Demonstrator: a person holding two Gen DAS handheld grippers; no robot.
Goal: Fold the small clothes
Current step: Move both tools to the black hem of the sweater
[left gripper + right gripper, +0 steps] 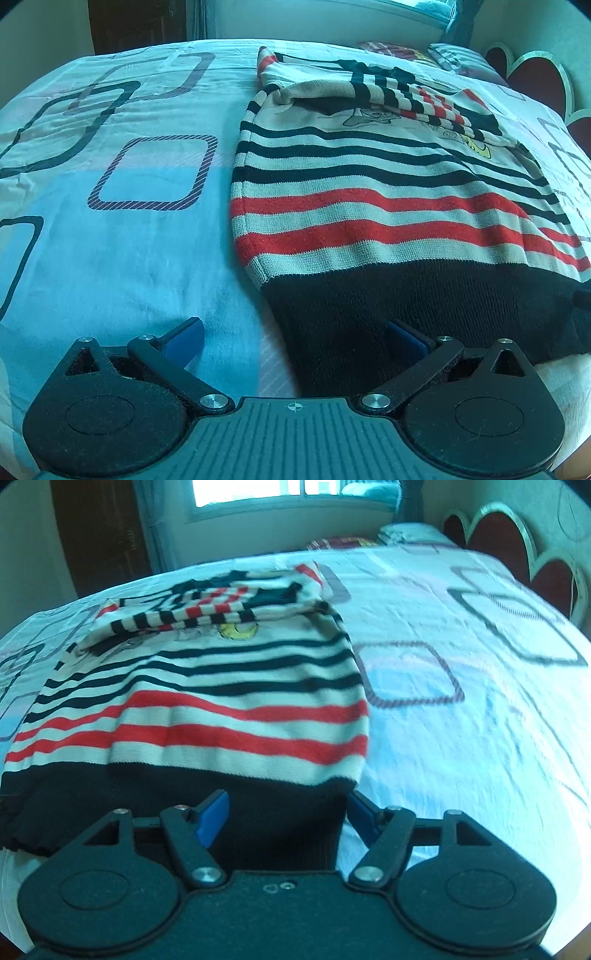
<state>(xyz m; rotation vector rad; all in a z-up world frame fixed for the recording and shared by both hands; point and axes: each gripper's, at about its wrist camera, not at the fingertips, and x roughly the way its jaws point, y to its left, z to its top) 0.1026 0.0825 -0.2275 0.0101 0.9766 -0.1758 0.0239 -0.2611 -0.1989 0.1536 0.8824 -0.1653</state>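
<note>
A small knit sweater [388, 206] with black, white and red stripes and a black hem lies flat on the bed, sleeves folded across its chest. It also shows in the right wrist view [229, 701]. My left gripper [295, 339] is open, its blue pads straddling the hem's left corner. My right gripper [288, 816] is open, its blue pads either side of the hem's right corner, with the black band between them. Neither gripper has closed on the cloth.
The bed sheet [110, 240] is light blue with rounded square outlines. Pillows [406, 531] lie at the far end. A red scalloped headboard [517, 554] stands at the right. A window [258, 494] is behind the bed.
</note>
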